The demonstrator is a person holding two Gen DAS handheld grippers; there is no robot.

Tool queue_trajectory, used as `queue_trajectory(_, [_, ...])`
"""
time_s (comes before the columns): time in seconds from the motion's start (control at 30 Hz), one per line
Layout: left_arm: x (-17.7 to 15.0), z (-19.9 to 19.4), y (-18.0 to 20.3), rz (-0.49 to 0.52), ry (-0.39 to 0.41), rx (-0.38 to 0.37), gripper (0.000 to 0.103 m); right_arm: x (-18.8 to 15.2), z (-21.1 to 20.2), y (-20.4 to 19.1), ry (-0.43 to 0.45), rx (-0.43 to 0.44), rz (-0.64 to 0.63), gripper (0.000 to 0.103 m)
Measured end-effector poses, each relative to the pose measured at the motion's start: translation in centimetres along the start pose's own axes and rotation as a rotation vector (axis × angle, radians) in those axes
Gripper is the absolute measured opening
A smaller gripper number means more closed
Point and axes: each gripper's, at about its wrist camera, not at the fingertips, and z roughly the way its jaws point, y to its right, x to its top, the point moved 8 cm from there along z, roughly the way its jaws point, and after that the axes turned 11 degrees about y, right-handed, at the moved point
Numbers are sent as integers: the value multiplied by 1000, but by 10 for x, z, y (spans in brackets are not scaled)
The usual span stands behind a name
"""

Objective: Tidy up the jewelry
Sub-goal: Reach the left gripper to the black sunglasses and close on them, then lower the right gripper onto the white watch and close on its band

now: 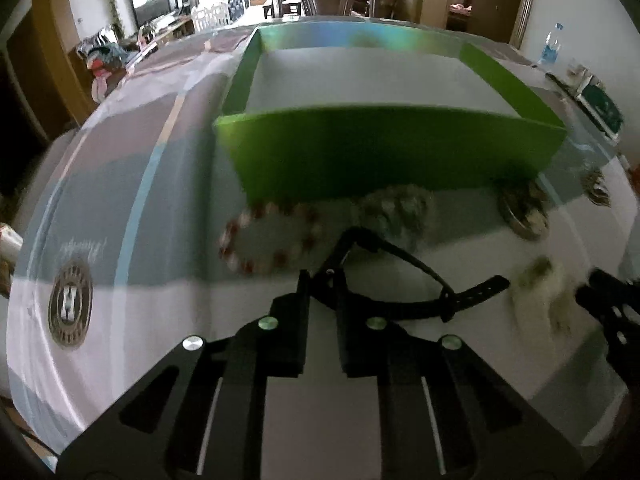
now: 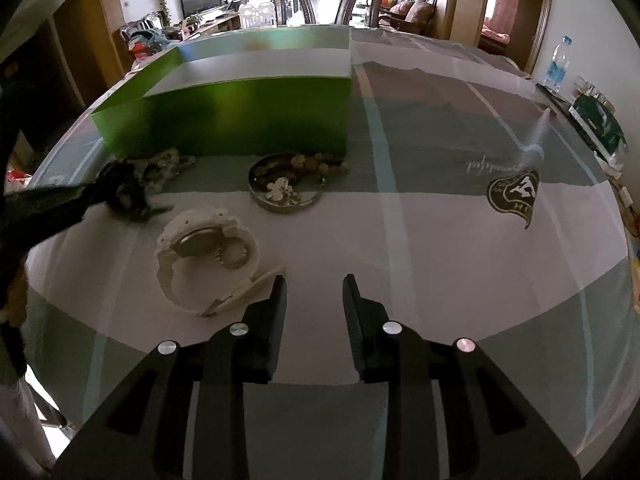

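Jewelry lies scattered before one green box [image 2: 240, 116] on the cloth-covered table [image 2: 440, 240]. My left gripper [image 1: 323, 280] has its jaws nearly together, pinching the black watch strap [image 1: 404, 264] beside one red bead bracelet [image 1: 264, 236]. My right gripper [image 2: 315, 284] hovers with jaws apart, holding nothing, near one white watch [image 2: 204, 256]. One round tin [image 2: 280, 188] holds small pieces.

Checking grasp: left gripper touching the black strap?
Touching. Left wrist view shows the left gripper fingertips closed on the black strap.
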Motion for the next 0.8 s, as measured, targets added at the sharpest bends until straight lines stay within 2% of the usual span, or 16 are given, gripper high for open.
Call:
queue_trajectory(0.07, [-5,-18,3,8,27,-19,12,1,0,-3,0,3,-2,29])
queue_trajectory(0.23, [-15,-43,9,56,66,13,16,4,0,-7,2,2,-6,29])
queue_trajectory(0.27, [-14,-42,8,57,67,26,17,5,1,-6,2,0,-3,30])
queue_trajectory(0.33, [-14,-40,2,48,61,46,34,6,2,-6,1,-1,8,30])
queue_trajectory(0.4, [-14,-37,-3,41,57,61,39,7,2,-5,1,-4,18,33])
queue_trajectory(0.43, [-15,-35,-6,40,53,66,39,7,3,-3,2,-7,27,36])
queue_trajectory(0.67, [-23,-22,-8,32,23,74,41,12,-1,-10,16,19,41,36])
queue_trajectory(0.8, [-27,-18,-8,8,33,116,46,13,4,-25,10,33,9,36])
